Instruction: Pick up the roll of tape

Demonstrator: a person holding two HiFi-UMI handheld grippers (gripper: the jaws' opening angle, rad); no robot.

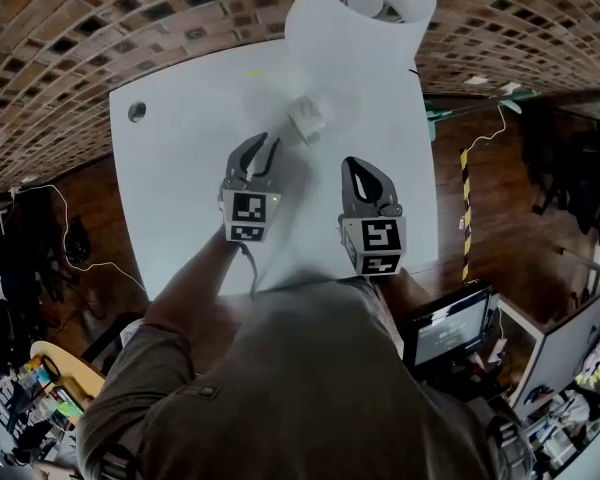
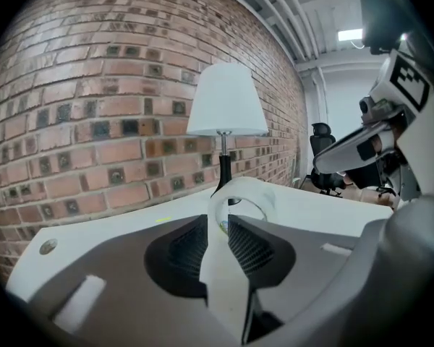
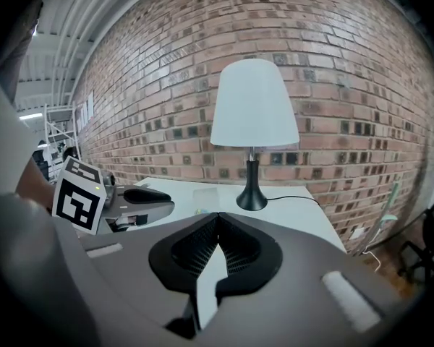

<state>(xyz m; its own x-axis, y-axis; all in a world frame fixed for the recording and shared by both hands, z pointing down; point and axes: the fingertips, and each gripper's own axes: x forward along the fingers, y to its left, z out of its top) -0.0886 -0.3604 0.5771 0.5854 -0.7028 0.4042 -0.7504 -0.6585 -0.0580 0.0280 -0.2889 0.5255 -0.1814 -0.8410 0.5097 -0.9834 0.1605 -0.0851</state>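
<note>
The roll of tape (image 1: 308, 120) is translucent white and stands on edge on the white table (image 1: 180, 188), just in front of the lamp. My left gripper (image 1: 264, 144) is a short way to its near left, with its jaws a little apart and nothing between them. In the left gripper view the roll (image 2: 244, 196) rises just beyond the fingertips of my left gripper (image 2: 218, 226), in line with the gap. My right gripper (image 1: 356, 164) hovers to the near right of the roll, jaws closed together and empty. In the right gripper view the roll (image 3: 204, 197) is faint.
A white-shaded lamp (image 1: 360, 18) on a black stem (image 3: 252, 186) stands at the table's far edge against a brick wall. A cable hole (image 1: 137, 111) lies at the far left corner. A monitor (image 1: 448, 330) and cables sit beyond the right edge.
</note>
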